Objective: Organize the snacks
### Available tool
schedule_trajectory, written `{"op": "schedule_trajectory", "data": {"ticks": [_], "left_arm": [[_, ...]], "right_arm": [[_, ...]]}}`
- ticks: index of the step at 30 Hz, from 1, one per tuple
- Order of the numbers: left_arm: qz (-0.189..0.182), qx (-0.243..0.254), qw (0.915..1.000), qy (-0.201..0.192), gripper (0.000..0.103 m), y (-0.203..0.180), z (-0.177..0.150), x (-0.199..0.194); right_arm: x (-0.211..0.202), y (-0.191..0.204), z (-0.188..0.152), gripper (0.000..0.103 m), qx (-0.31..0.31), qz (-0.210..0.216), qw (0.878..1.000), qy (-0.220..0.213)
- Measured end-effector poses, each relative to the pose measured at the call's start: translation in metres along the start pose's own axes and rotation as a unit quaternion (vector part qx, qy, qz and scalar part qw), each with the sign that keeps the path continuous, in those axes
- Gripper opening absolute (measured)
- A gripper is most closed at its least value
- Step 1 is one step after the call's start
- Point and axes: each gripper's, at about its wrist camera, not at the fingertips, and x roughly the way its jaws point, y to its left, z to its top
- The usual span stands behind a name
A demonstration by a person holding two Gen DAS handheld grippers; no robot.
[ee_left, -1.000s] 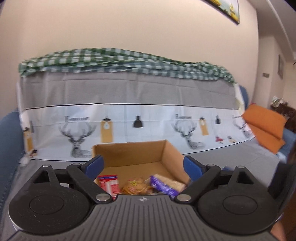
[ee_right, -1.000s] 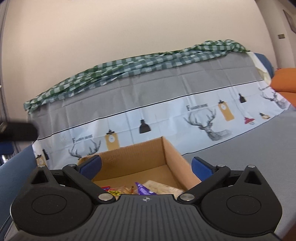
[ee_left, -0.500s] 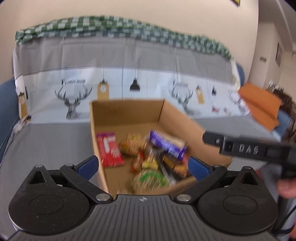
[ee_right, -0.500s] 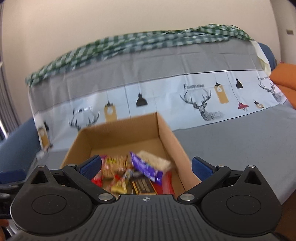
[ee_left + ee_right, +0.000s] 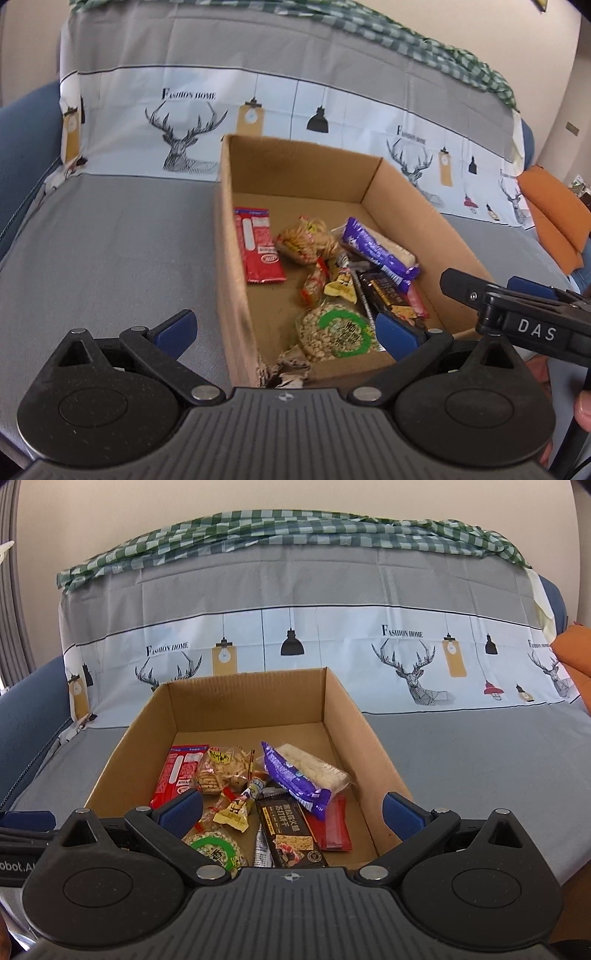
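Snacks (image 5: 258, 797) in box (image 5: 343, 716), below open tools (image 5: 291, 812).

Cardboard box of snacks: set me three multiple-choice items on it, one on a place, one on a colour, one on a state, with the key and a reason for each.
1. Where in the cardboard box does the flat red packet lie?
A. by the left wall
B. by the right wall
C. on the sofa outside the box

2. What colour is the wrapper of the long wafer pack lying on top of the pile?
A. green
B. purple
C. orange

3. How does the left gripper stand?
A. shut on a snack
B. shut and empty
C. open and empty

Key:
1 A, the red packet lies flat nearest the left wall in both views.
2 B, its printed side is purple, with pale wafers showing through the clear side.
3 C, its blue pads stand wide apart over the box's near left wall, pressing on nothing.
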Motion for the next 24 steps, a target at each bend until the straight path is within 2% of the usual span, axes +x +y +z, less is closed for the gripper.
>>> {"op": "schedule_trajectory", "data": {"ticks": [24], "left_arm": [[0.005, 0.009, 0.9999, -0.011, 0.103, -0.011, 0.0, 0.005]], "right_arm": [[0.005, 0.0, -0.002, 0.103, -0.008, -0.004, 1.0, 0.003]]}}
